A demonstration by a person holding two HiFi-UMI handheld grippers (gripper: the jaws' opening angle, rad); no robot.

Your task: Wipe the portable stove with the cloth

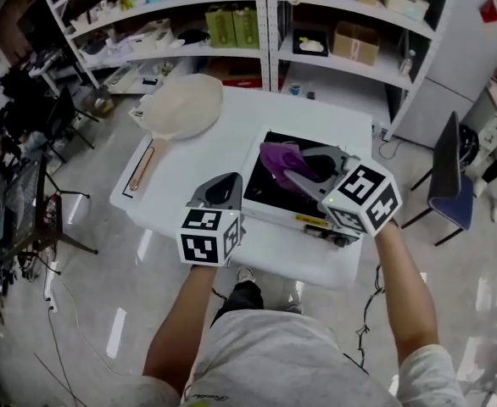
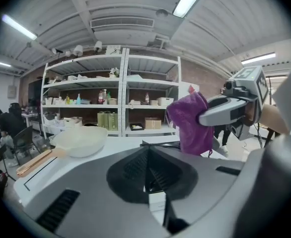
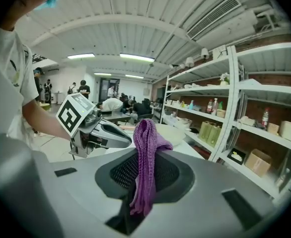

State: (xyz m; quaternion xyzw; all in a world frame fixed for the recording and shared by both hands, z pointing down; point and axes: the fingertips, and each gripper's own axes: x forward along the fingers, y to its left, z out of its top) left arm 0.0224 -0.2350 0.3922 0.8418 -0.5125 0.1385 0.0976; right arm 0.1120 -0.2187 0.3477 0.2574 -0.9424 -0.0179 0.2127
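The portable stove (image 1: 270,198), black-topped with a pale body, sits on the white table (image 1: 198,155). My right gripper (image 1: 287,170) hovers over the stove's far part, shut on a purple cloth (image 1: 280,159) that hangs down from its jaws. In the right gripper view the purple cloth (image 3: 145,157) is pinched between the jaws and drapes over them. My left gripper (image 1: 222,188) is held over the table just left of the stove, jaws together with nothing in them. From the left gripper view I see the cloth (image 2: 191,124) dangling above the stove's edge (image 2: 158,144).
A cream pan (image 1: 183,105) with a wooden handle (image 1: 142,166) lies on the table's far left. White shelving (image 1: 270,24) with boxes stands behind the table. A dark chair (image 1: 449,176) stands to the right, and a cable runs on the floor.
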